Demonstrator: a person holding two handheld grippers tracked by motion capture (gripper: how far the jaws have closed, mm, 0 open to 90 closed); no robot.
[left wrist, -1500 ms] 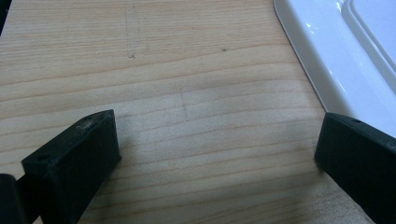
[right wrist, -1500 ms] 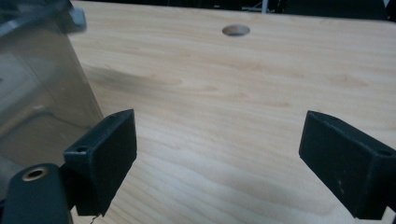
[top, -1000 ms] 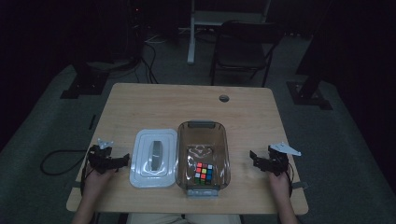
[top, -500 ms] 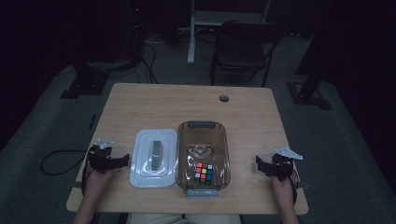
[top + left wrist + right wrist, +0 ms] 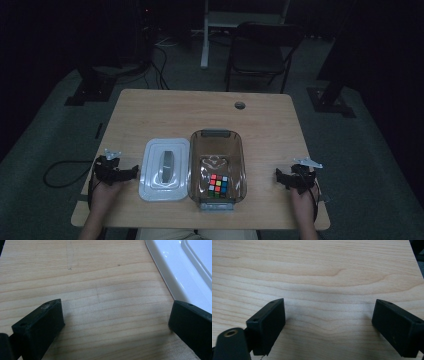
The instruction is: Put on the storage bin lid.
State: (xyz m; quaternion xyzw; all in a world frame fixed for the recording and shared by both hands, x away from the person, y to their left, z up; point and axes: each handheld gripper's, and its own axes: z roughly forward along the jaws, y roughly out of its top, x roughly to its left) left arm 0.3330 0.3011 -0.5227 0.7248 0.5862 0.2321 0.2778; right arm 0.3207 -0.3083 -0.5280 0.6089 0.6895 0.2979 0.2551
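White lid (image 5: 165, 169): light, stiff, slick; we'd grab its near-left rim w/ left gripper (image 5: 115, 322); both grippers spread, empty.

High view: fixed above the person's side, facing forward and down. It takes in the whole counter (image 5: 200, 115), the dark floor around it and a chair (image 5: 262, 50) beyond the far edge. Distance is moderate.

Left gripper view: rides on the left gripper (image 5: 115, 322), looks along its jaws, very close to the counter surface, angled steeply down. The edge of the white lid (image 5: 185, 272) enters at upper right.

Right gripper view: rides on the right gripper (image 5: 328, 325), equally close and steep, facing bare wood, with the counter's edge at upper right.

Shared ground: the high view and left gripper view both show the lid (image 5: 165, 169) and the wood beside it; the high view and right gripper view share the counter's right portion.
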